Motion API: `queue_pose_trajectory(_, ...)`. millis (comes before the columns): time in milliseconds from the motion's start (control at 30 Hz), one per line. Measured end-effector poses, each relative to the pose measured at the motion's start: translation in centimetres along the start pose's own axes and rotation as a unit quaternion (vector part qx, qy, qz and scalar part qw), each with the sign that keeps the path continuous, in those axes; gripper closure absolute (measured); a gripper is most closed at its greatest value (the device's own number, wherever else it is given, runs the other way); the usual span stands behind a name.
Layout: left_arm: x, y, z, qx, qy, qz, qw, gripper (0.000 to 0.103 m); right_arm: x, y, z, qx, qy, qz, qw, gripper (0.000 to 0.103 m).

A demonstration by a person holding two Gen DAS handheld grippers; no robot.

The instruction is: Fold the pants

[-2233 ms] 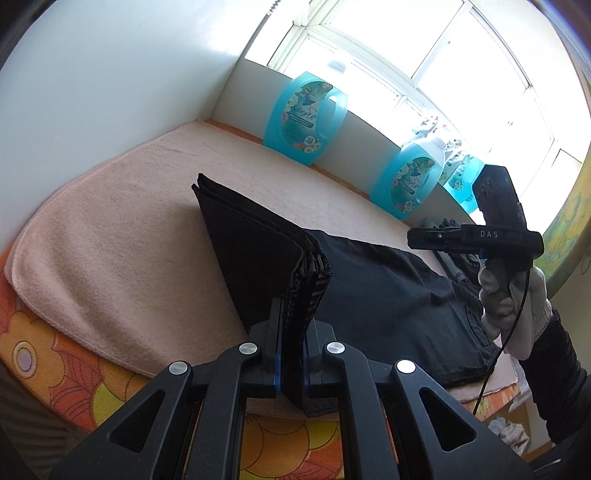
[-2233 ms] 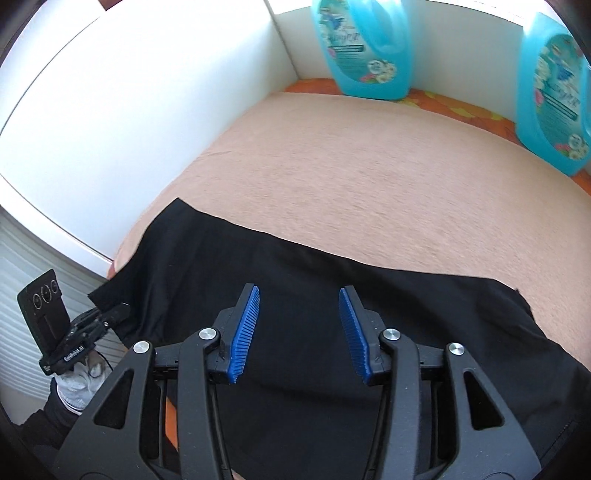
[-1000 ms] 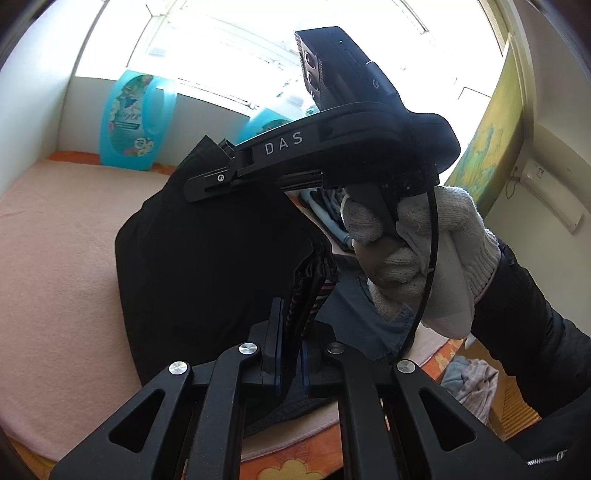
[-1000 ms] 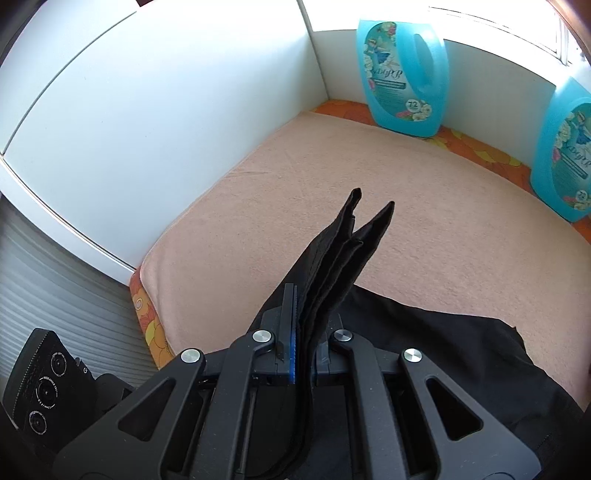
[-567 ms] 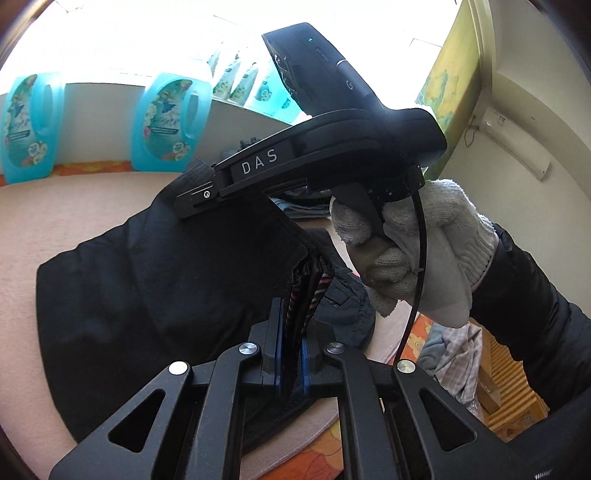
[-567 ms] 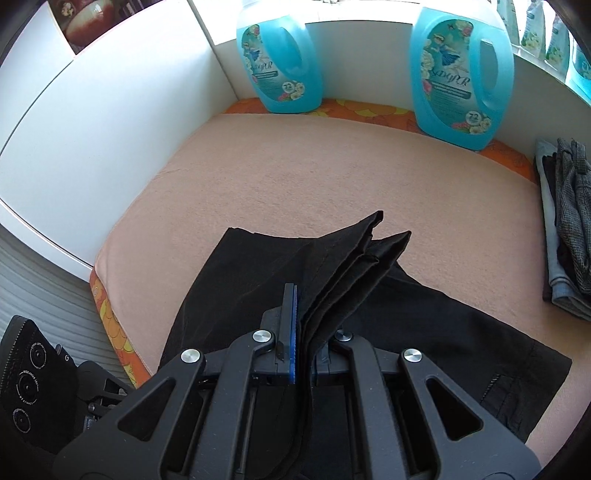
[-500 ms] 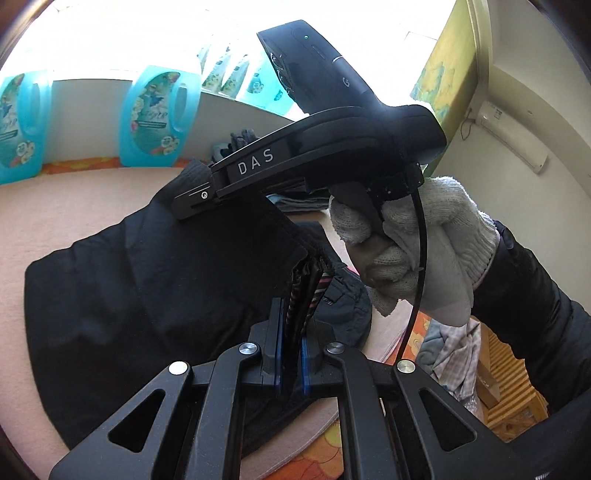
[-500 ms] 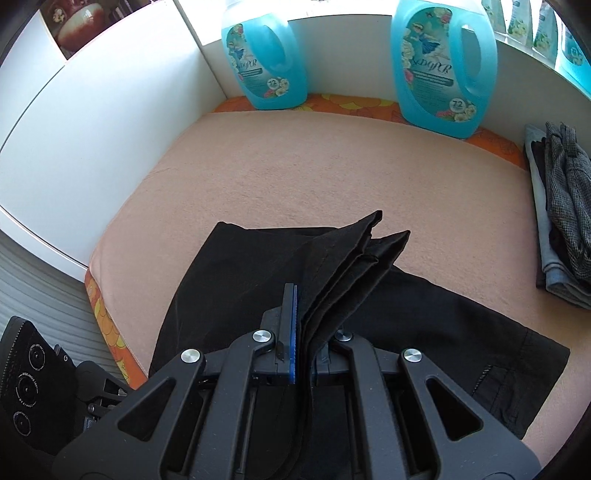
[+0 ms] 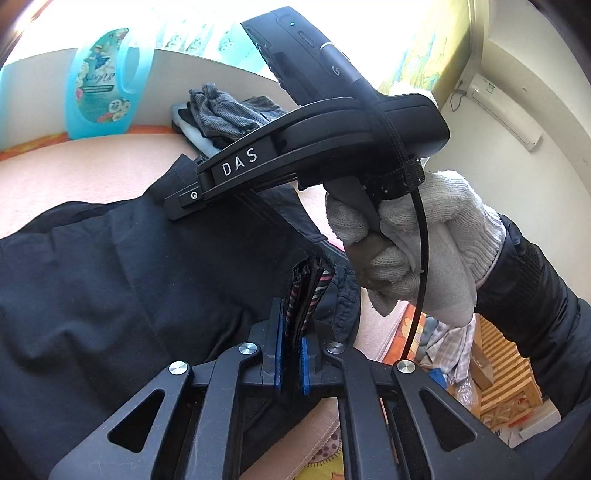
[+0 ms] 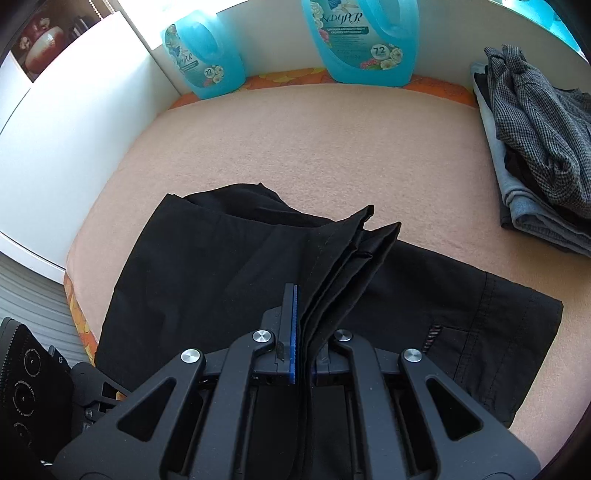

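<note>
Black pants [image 10: 207,269] lie partly doubled over on a peach towel [image 10: 332,147]. My right gripper [image 10: 301,321] is shut on the bunched hem layers, which stick up past its blue pads. My left gripper [image 9: 293,325] is shut on the other corner of the pants [image 9: 129,277], where striped lining shows between the pads. In the left wrist view the right gripper's black body, marked DAS, crosses close above, held by a white-gloved hand [image 9: 413,251]. The lower layer with a pocket [image 10: 480,332] lies flat to the right.
Two blue detergent jugs [image 10: 354,33] stand against the white back wall. A pile of folded grey and denim clothes [image 10: 539,147] sits at the towel's right edge. A white wall runs along the left. Beyond the near edge are a wooden slatted rack [image 9: 509,369] and loose cloth.
Both grippers have carried the pinched pants edges rightwards over the lower half and sunk towards it. The folded clothes pile has come into view.
</note>
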State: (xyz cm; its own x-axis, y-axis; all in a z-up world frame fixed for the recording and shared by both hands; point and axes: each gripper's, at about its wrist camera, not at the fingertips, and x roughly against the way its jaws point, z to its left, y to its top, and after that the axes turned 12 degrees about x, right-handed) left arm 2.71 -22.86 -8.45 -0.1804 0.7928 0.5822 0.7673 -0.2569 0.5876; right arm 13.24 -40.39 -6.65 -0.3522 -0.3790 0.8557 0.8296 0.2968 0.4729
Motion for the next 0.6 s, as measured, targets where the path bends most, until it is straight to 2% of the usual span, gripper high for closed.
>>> queue_pose_trajectory(200,-1.6,0.1,-0.4,0.001,0.001,0.02,0.9998,0.097,-0.2,-1.3,-1.6,-0.017,-0.003,-0.001,1.0,0.098)
queue_pose_trajectory(300,-1.4,0.2,-0.5,0.004,0.002,0.035,0.9994,0.088,-0.3,-1.6,-2.0,-0.023,-0.002,-0.002,1.0,0.098)
queue_pose_trajectory(367,-1.0,-0.3,-0.7,0.008,0.001,0.05,0.9987,0.087,-0.4,-1.7,-2.2,-0.026,-0.004,-0.002,1.0,0.098)
queue_pose_trajectory(500,2.1,-1.1,-1.1,0.005,0.003,0.049,0.9988,0.086,-0.3,-1.8,-2.1,-0.025,-0.007,-0.006,1.0,0.098)
queue_pose_trajectory(600,5.9,-1.7,-0.5,-0.001,0.024,0.02,0.9995,0.086,-0.1,-2.1,-2.2,-0.029,-0.008,-0.008,1.0,0.098)
